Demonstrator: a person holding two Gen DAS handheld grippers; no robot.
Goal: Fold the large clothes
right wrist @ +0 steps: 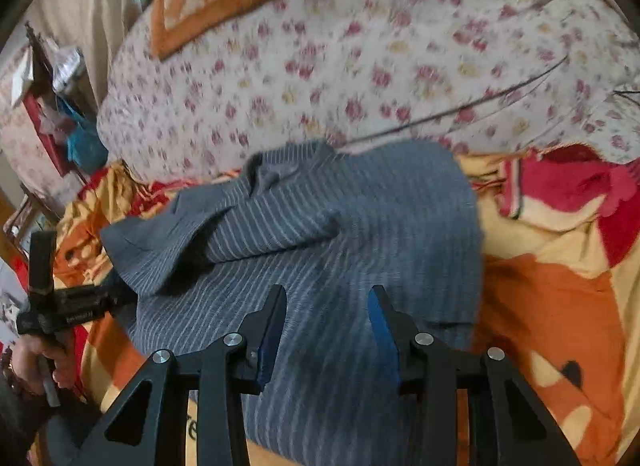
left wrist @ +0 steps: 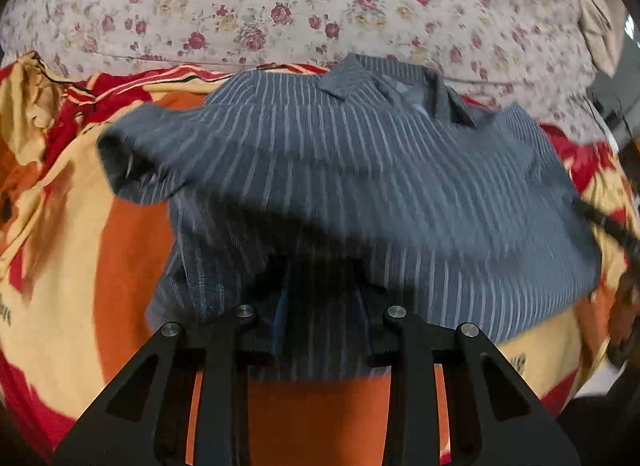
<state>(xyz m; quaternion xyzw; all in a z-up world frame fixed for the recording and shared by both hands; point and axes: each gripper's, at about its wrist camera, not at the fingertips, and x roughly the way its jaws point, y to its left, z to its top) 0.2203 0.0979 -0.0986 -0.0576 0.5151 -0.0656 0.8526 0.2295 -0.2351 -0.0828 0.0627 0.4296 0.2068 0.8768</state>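
From my left gripper (left wrist: pixel 320 306) I see the striped shirt (left wrist: pixel 360 185) filling the middle ground, its hem draped over the fingers, with bare orange-and-yellow blanket (left wrist: pixel 80 266) open to the left. Beyond the collar the floral sheet (left wrist: pixel 280 5) lies flat and unobstructed. From my right gripper (right wrist: pixel 328 306), jaws apart above the shirt, open blanket lies to the right; the left gripper blocks the left side.

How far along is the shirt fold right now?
Done: the striped shirt lies collar-up on the orange blanket, one sleeve folded across its body. In hand: the left gripper has the hem draped over its fingers; the right gripper stands open above the fabric. Left: remaining folds.
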